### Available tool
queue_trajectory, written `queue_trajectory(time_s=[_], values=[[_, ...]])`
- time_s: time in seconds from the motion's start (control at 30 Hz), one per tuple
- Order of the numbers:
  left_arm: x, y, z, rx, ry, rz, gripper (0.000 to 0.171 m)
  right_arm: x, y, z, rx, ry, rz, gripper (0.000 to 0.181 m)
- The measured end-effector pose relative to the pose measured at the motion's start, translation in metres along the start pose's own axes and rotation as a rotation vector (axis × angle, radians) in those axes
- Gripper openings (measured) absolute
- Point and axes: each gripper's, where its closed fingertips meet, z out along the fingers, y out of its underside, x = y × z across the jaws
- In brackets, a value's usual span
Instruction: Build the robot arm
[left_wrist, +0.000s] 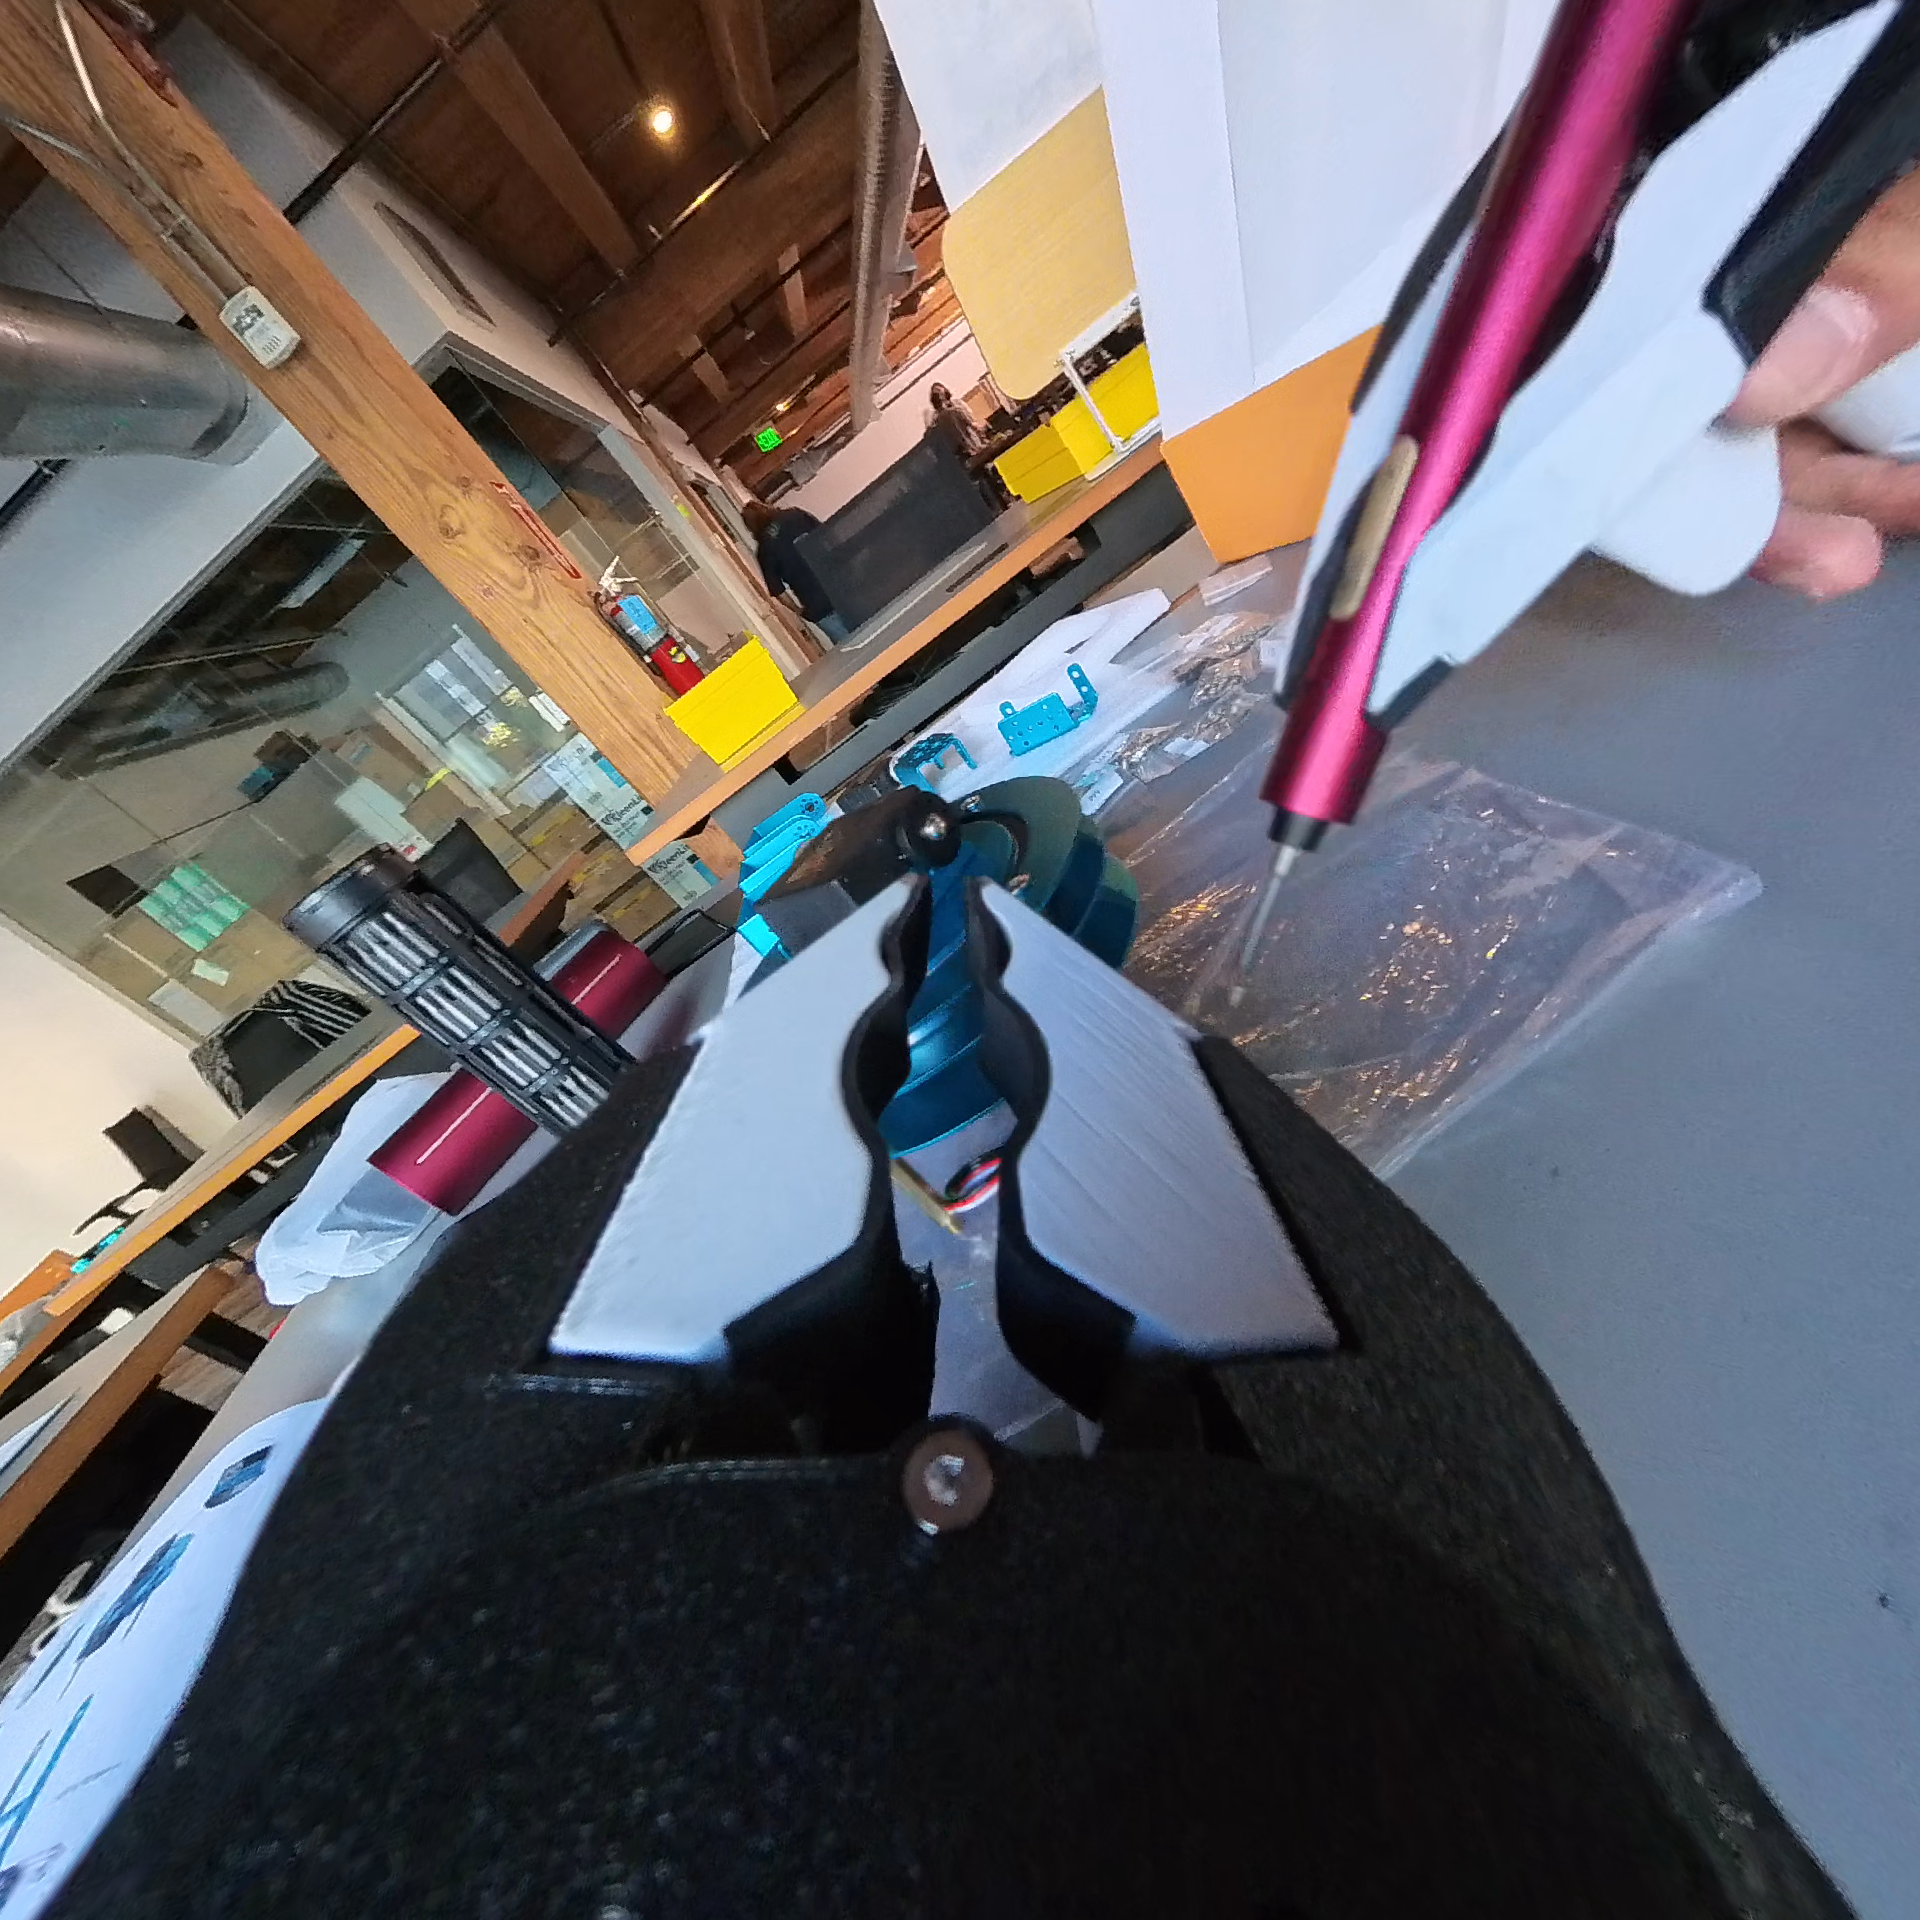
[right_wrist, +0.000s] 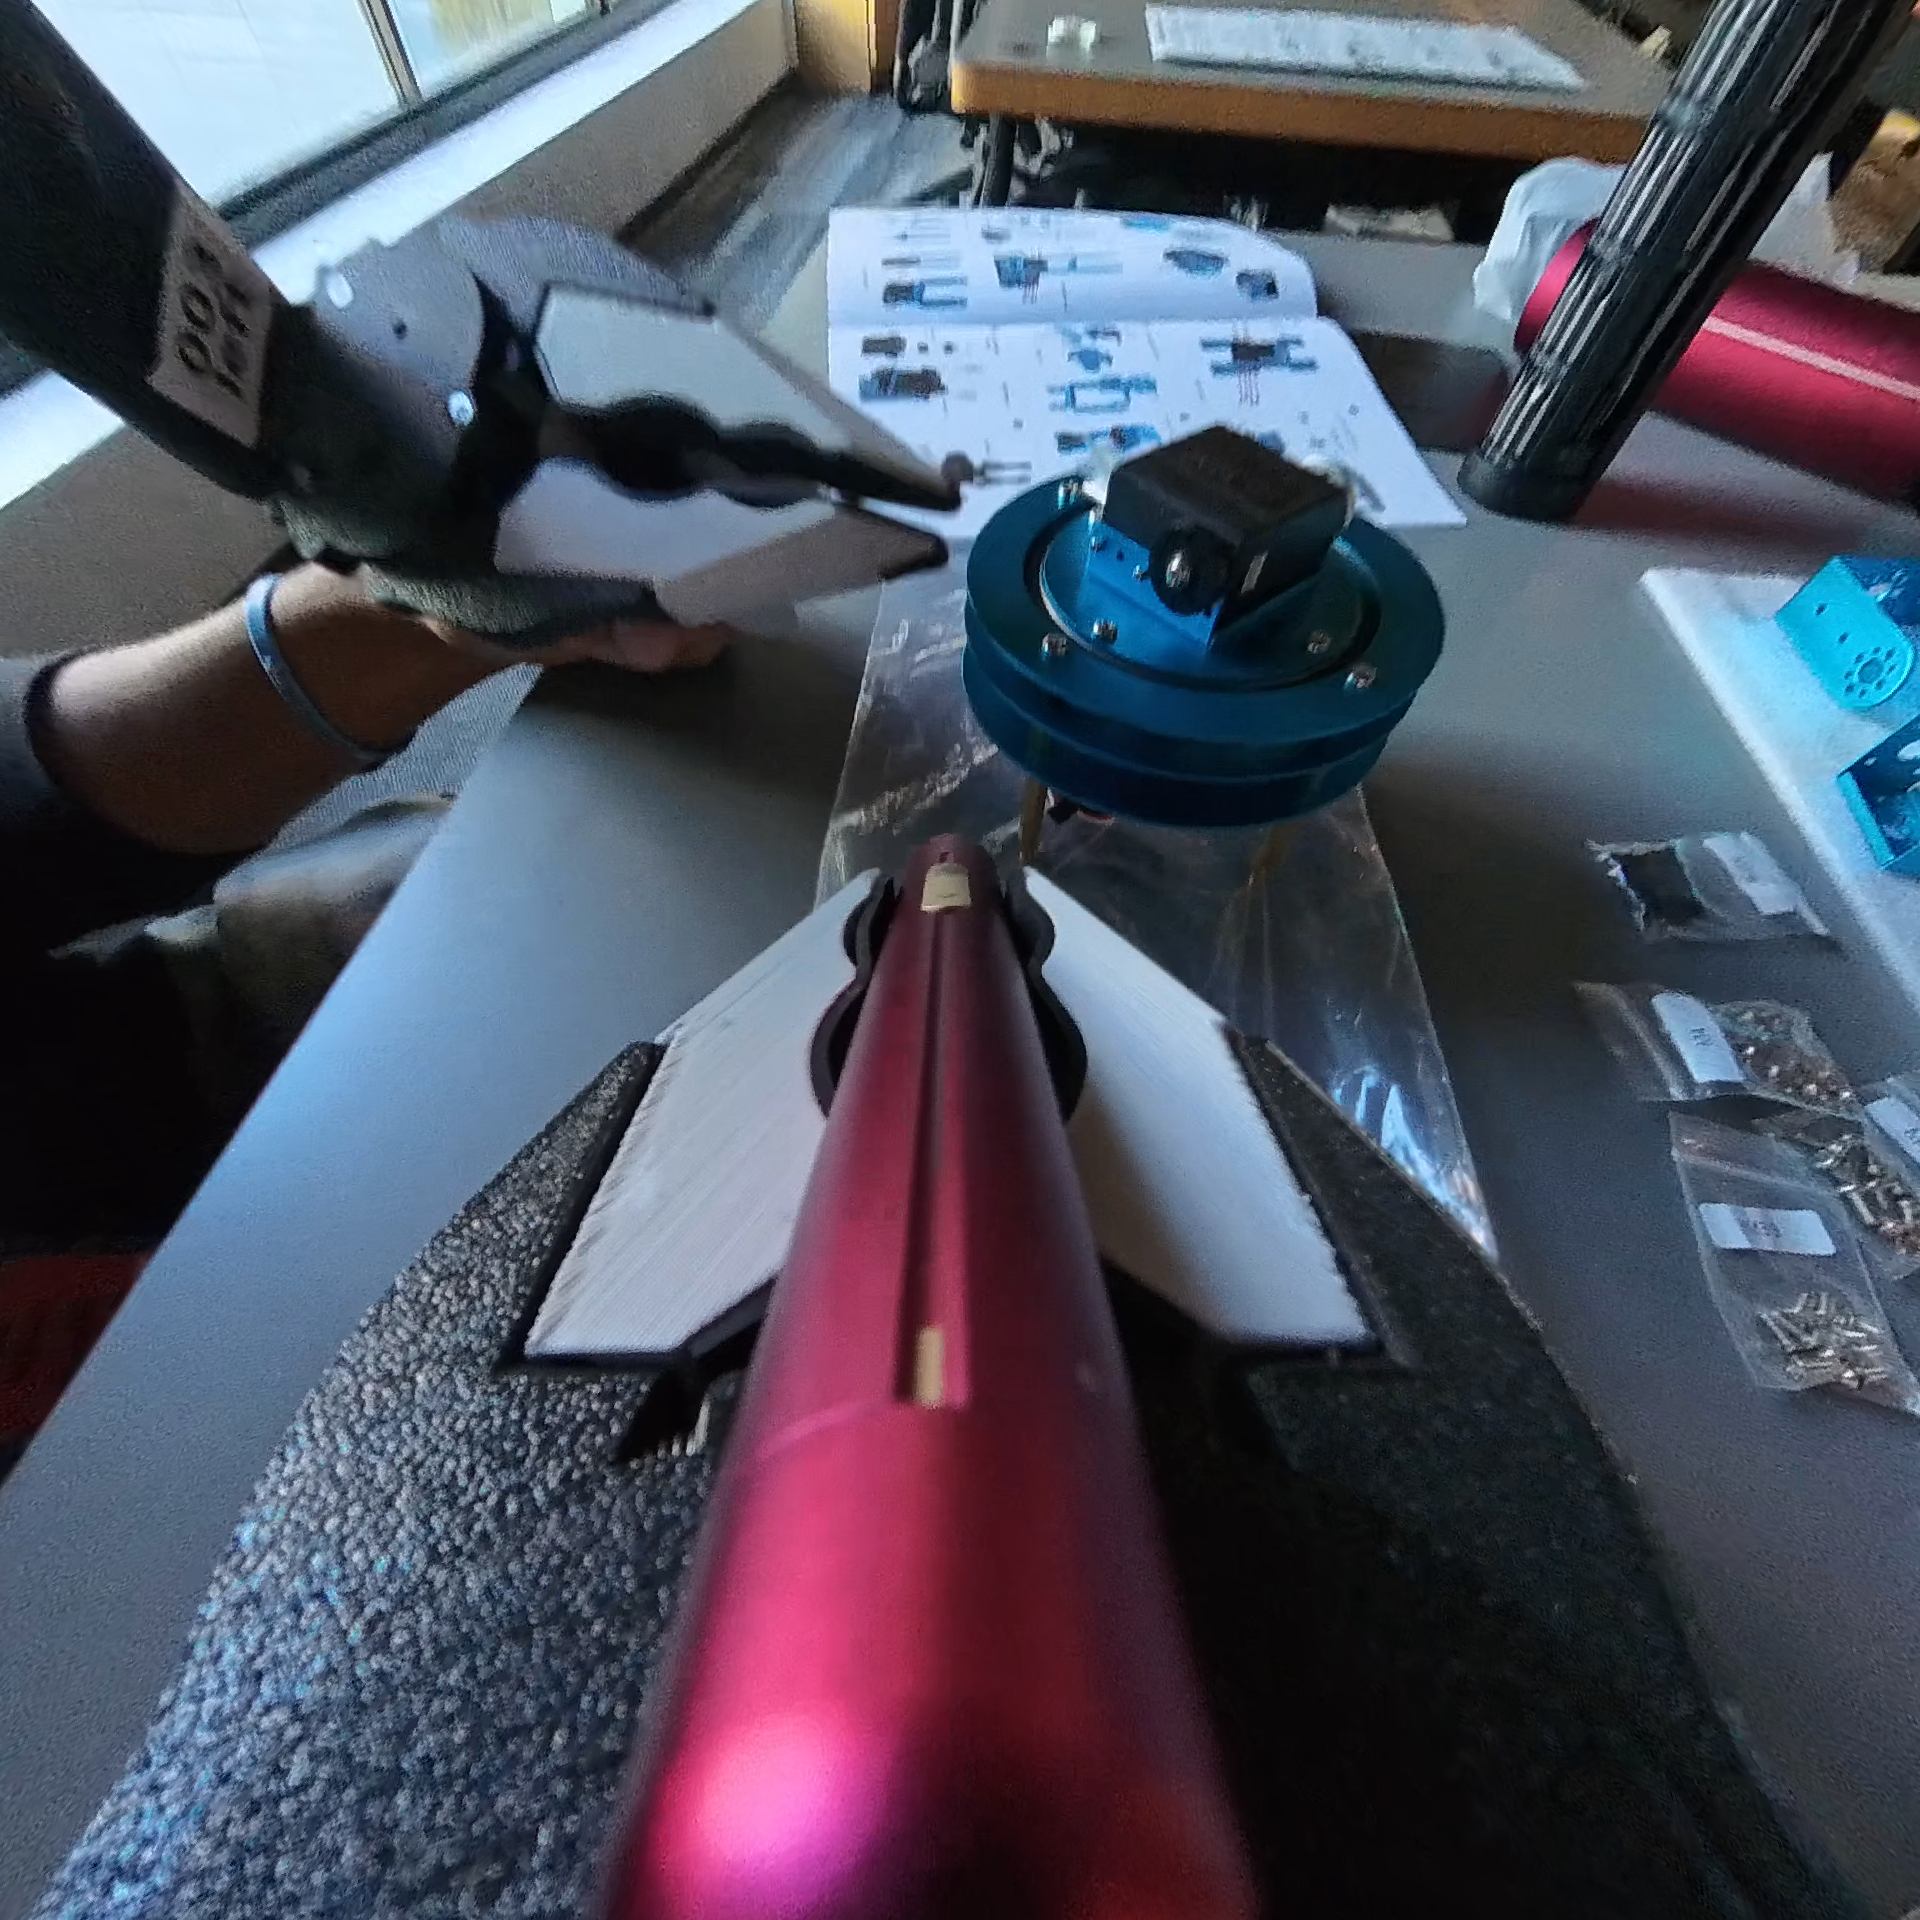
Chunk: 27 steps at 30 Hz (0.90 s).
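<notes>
Grey surface (right_wrist: 644, 831) carries a clear plastic sheet (right_wrist: 1340, 935), and on it, just beyond the right gripper (right_wrist: 948, 883), stands a blue disc assembly (right_wrist: 1195, 707) topped by a black servo (right_wrist: 1226, 499). Right fingers (right_wrist: 727, 1122) clamp a magenta electric screwdriver (right_wrist: 935, 1351) lengthwise, its bit (left_wrist: 1262, 914) touching the sheet. The left gripper (left_wrist: 940, 894) has its fingers (left_wrist: 1101, 1143) narrowed nearly together with nothing between them, tips just beside the assembly.

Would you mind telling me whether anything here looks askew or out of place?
The black servo looks tilted atop the blue round base, which stands on thin brass legs over a crinkled clear plastic bag, so it may sit unsteadily. Nothing looks spilled or broken.
</notes>
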Motion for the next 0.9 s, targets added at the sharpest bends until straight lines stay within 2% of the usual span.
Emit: queue_trajectory(time_s=[0.17,0.33,0.6,0.73,0.9], values=[[0.008,-0.004,0.0,0.005,0.111,-0.1,0.02,-0.005,-0.031,-0.011,0.124,-0.017,0.035,0.022],[0.009,-0.015,-0.008,0.083,0.207,-0.209,0.022,-0.008,-0.052,-0.021,0.202,-0.006,0.027,0.022],[0.018,-0.013,-0.006,0.063,0.14,-0.055,0.021,-0.018,-0.065,-0.024,0.244,-0.071,0.088,0.022],[0.017,-0.016,-0.009,0.085,0.133,-0.055,0.01,-0.021,-0.063,-0.021,0.234,-0.073,0.078,0.023],[0.018,-0.016,-0.01,0.09,0.131,-0.039,0.006,-0.022,-0.062,-0.019,0.224,-0.07,0.071,0.023]])
